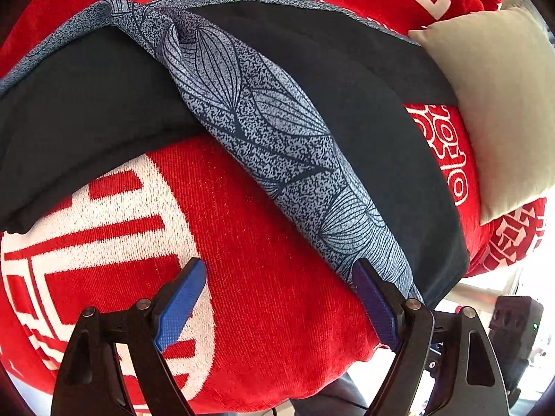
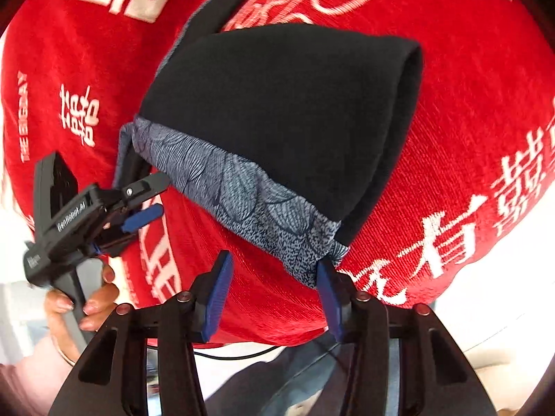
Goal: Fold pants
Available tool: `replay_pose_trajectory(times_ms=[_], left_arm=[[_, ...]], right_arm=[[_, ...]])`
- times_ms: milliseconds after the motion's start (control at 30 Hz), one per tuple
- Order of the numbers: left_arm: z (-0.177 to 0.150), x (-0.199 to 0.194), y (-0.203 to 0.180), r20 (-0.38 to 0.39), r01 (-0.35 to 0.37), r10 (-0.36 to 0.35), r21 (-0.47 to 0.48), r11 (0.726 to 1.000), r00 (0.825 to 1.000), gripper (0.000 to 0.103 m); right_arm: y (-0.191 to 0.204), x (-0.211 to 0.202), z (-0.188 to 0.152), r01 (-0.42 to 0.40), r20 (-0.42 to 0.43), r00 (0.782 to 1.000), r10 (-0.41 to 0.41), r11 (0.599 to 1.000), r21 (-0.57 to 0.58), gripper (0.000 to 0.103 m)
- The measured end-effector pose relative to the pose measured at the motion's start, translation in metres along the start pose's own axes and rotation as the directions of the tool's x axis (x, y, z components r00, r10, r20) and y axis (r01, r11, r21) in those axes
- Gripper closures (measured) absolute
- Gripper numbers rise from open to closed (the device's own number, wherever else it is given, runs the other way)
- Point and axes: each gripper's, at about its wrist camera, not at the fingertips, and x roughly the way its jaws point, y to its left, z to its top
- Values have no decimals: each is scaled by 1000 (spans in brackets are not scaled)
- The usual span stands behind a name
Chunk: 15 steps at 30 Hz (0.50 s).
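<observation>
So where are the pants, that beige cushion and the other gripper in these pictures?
pants [image 2: 284,111]: right wrist view, dark inner fabric.
beige cushion [image 1: 496,104]: left wrist view, middle of its face.
left gripper [image 2: 152,197]: right wrist view, between its fingertips.

A home, by the look of it; a plush red blanket [image 1: 263,277] with white woven lettering covers a soft, rounded surface like a bed or sofa; a beige cushion [image 1: 499,104] rests on it; pale daylight shows past the edge.
</observation>
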Motion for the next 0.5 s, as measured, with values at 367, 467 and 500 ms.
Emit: replay_pose_trajectory(times_ms=[367, 467, 500], left_arm=[[4, 4, -7, 15, 11, -10, -27, 1000, 1000, 24], [8, 6, -18, -18, 87, -87, -1, 996, 996, 74], [9, 6, -20, -31, 111, -112, -6, 994, 993, 75]], right_arm=[[5, 8, 12, -45, -75, 996, 40, 997, -58, 100], [11, 7, 16, -64, -99, 993, 61, 997, -30, 100], [15, 2, 18, -86, -97, 992, 83, 996, -28, 100]])
